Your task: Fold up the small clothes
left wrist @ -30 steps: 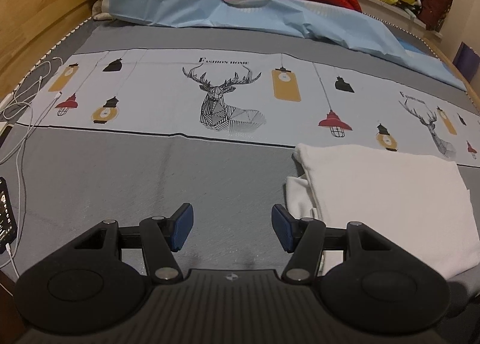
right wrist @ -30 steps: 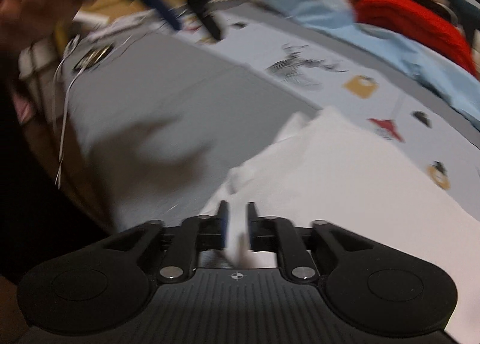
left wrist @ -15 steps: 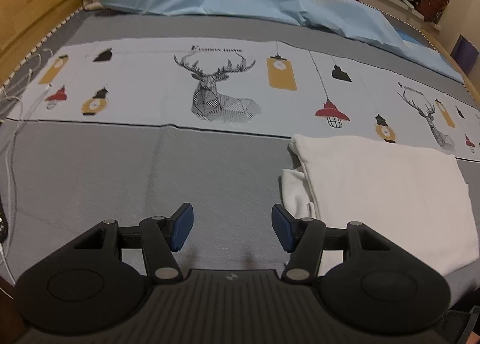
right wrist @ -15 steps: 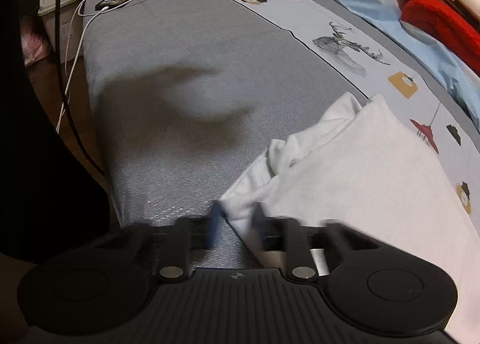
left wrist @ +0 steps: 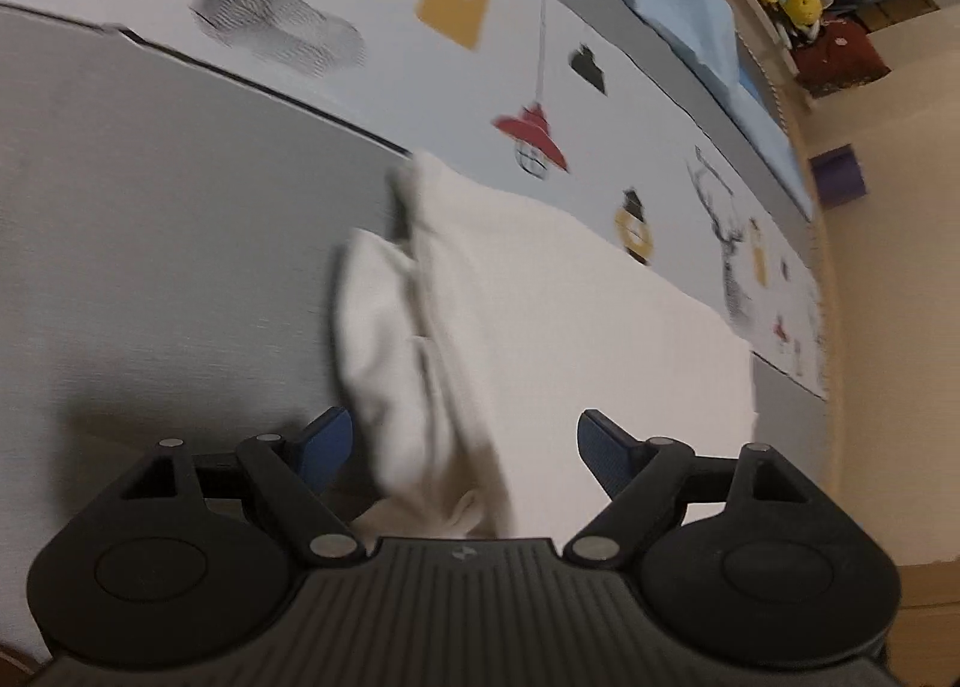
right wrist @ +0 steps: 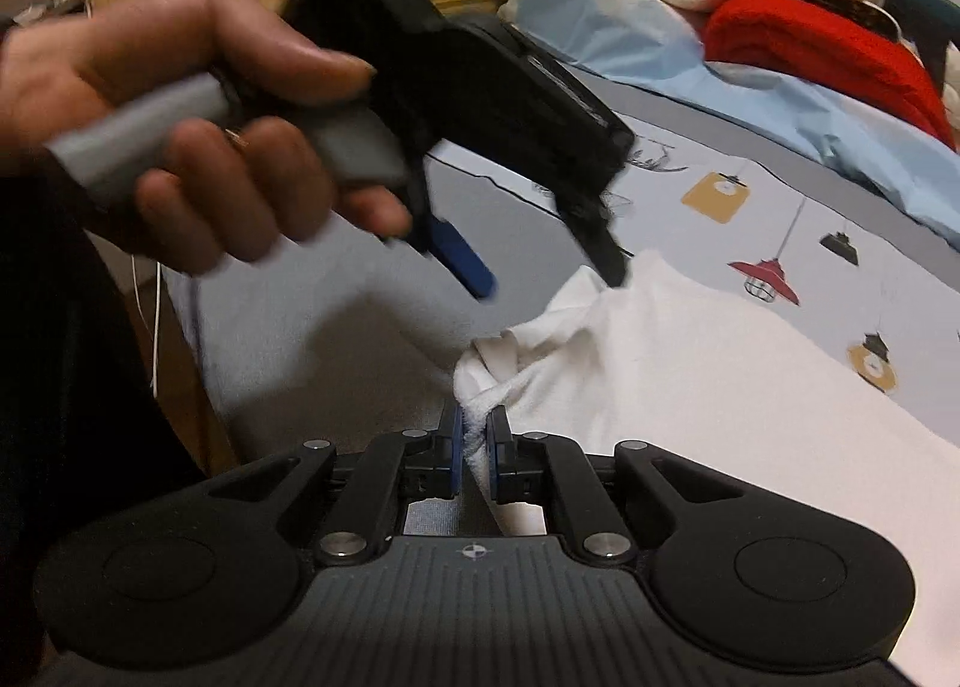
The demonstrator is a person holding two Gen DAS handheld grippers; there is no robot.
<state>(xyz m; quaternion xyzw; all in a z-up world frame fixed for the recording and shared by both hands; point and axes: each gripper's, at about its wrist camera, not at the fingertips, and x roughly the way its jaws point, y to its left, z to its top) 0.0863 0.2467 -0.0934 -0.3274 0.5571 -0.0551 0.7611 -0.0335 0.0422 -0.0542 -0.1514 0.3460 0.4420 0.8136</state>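
On a grey bed cover (right wrist: 336, 351) with a deer-print band, the right gripper (right wrist: 474, 435) closes, pinching a white garment's (right wrist: 690, 363) corner, while the left gripper (left wrist: 459, 441) spreads wide, straddling its edge.

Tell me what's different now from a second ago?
The right gripper has pinched the white garment at its bunched corner; its jaws are closing on the cloth, which is a bit lifted there. The left gripper has dropped down over the same end, its jaws opening wide with cloth between them, not gripped. The rest of the garment and the bedspread stayed put.
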